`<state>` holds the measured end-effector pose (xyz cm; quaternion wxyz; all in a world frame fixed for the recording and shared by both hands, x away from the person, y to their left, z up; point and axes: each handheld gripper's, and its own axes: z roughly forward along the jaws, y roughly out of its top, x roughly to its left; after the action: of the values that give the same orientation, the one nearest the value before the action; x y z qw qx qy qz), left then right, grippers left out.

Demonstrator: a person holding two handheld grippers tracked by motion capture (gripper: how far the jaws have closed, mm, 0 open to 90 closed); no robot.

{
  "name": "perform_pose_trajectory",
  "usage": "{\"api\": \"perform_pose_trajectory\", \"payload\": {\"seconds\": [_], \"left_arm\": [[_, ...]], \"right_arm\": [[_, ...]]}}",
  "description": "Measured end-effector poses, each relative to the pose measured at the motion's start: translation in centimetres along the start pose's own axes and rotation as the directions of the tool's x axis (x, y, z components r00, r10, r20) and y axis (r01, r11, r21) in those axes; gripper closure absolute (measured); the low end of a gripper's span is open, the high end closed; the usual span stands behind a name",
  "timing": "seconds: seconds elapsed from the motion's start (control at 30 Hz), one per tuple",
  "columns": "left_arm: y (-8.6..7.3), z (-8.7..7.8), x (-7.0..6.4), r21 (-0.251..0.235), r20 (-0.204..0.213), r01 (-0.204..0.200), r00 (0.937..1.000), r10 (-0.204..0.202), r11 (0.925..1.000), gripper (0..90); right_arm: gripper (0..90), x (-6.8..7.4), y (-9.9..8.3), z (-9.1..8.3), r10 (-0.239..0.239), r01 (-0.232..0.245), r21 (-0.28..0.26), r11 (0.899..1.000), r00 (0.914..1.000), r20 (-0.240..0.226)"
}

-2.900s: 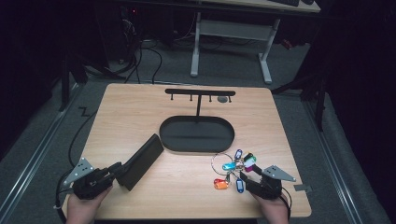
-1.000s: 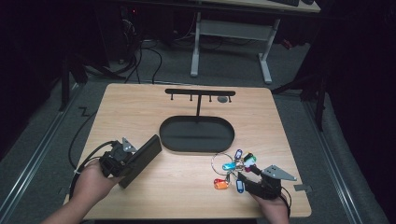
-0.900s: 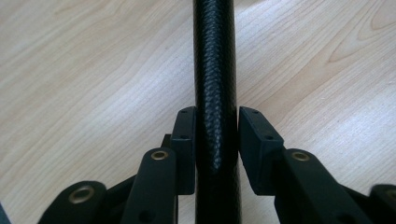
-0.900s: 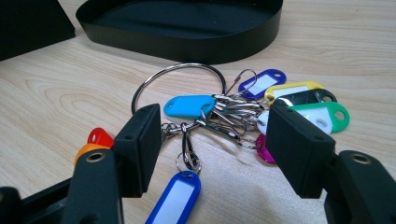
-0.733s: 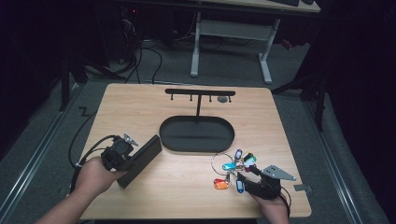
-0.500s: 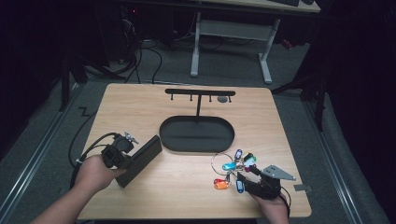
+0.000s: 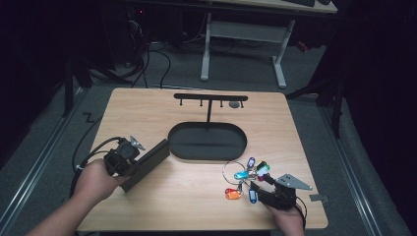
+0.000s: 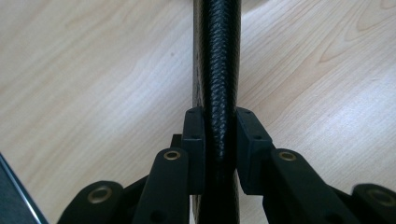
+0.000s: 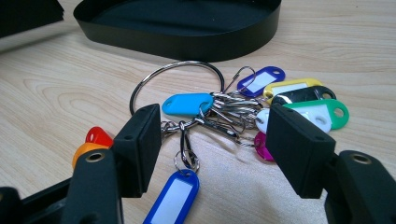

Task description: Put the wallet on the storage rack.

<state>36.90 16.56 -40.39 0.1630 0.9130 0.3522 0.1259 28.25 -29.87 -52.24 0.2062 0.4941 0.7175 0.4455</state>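
A black, leather-textured flat case (image 7: pixel 150 160) lies at the table's left. My left gripper (image 7: pixel 132 164) is shut on its near end; in the left gripper view the case (image 8: pixel 217 56) stands edge-on, pinched in the left gripper (image 8: pixel 219 135) over the wood. A steel key ring with several coloured tags (image 7: pixel 244 175) lies at the front right. My right gripper (image 7: pixel 259 189) sits just behind it, open. In the right gripper view the key ring (image 9: pixel 205 109) lies ahead of the right gripper (image 9: pixel 219 137), between its spread jaws and untouched.
A black oval tray (image 7: pixel 206 156) sits mid-table with a T-shaped hook rack (image 7: pixel 210 97) rising from its far side; its wall (image 9: pixel 187 44) stands just beyond the keys. A small grey tab (image 7: pixel 318 198) lies near the front right corner.
My left gripper moved forward from the near left edge onto the black case and now grips its end. The right gripper and the keys stayed put.
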Motion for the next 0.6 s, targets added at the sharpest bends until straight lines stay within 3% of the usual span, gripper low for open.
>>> {"api": "perform_pose_trajectory", "payload": {"seconds": [0.17,0.33,0.47,0.6], "left_arm": [[0.7,-1.0,-0.7,-0.044,-0.013,-0.076,0.9971,0.076,0.9961,76.0],[1.9,-1.4,-2.0,-0.085,-0.027,-0.153,0.9881,0.151,0.9845,76.1],[3.1,-1.3,-2.9,-0.099,-0.060,-0.225,0.9736,0.220,0.9693,76.0],[4.5,-1.0,-3.8,-0.104,-0.088,-0.303,0.9516,0.295,0.9473,76.0]], "right_arm": [[36.3,-0.1,0.0,-0.1,0.001,-0.001,-0.005,1.000,1.0000,0.003],[36.4,0.0,0.0,-0.1,-0.003,0.004,-0.004,1.000,1.0000,0.002],[36.4,-0.1,0.0,0.0,0.001,-0.001,-0.001,1.000,1.0000,0.000],[36.4,-0.1,0.1,-0.1,-0.004,0.004,-0.007,1.000,1.0000,-0.001]]}}
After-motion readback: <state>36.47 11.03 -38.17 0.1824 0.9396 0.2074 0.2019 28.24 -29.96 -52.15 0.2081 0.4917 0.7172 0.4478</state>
